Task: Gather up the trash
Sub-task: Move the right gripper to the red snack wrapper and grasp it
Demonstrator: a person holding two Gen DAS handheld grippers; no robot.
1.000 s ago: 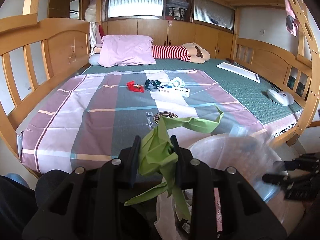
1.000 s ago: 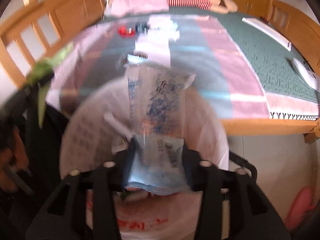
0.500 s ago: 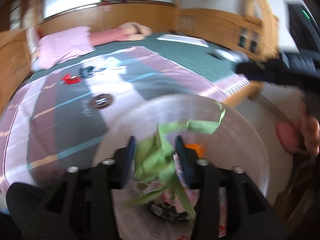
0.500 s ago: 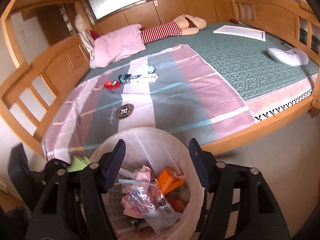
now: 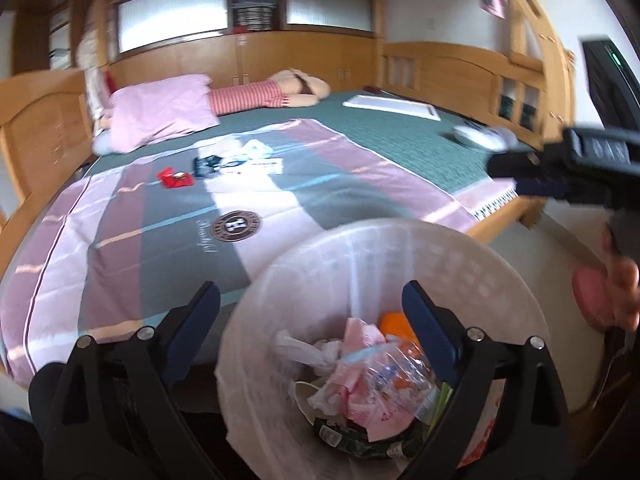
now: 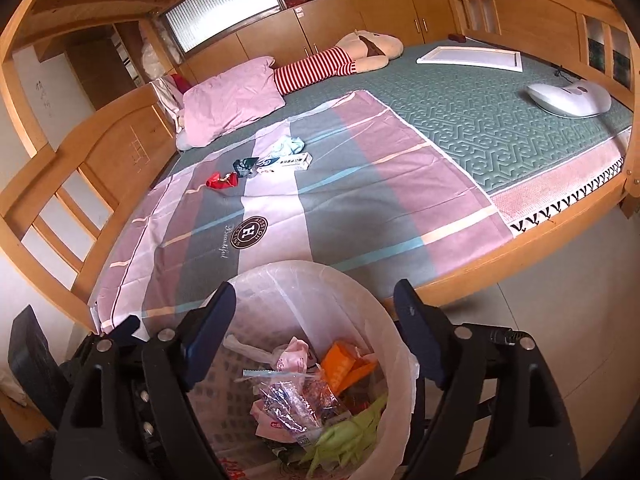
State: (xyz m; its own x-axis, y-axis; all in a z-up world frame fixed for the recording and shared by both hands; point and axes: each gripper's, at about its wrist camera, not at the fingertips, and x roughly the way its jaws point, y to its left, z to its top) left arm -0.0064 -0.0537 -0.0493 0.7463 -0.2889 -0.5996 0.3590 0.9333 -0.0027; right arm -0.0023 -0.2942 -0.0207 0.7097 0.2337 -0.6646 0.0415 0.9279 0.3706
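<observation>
**A:** So where's the trash? Most of it sits in the bin point(image 6: 316, 360), a pale basket with a clear liner, on the floor right against the bed point(image 6: 520, 248). There's a green wrapper point(image 6: 348, 440), an orange pack point(image 6: 344, 364), and a clear bag point(image 6: 288, 400). A few bits are well apart up on the striped sheet point(image 6: 320, 200): a red wrapper point(image 6: 220, 180), a white box point(image 6: 284, 164).

**B:** And the room?

**A:** Wooden bunk frame, green mat, pink pillow point(image 6: 232, 96), cabinets behind.

**B:** Anything hard to see?

**A:** The left view's blurry, and the bin's bottom is cut off in both views.

**B:** The grippers?

**A:** The left gripper point(image 5: 312, 336) and the right gripper point(image 6: 316, 336) both hang over the bin with jaws spread wide and opening. Nothing's between them; the trash lies loose below the fingers point(image 6: 208, 336).
</observation>
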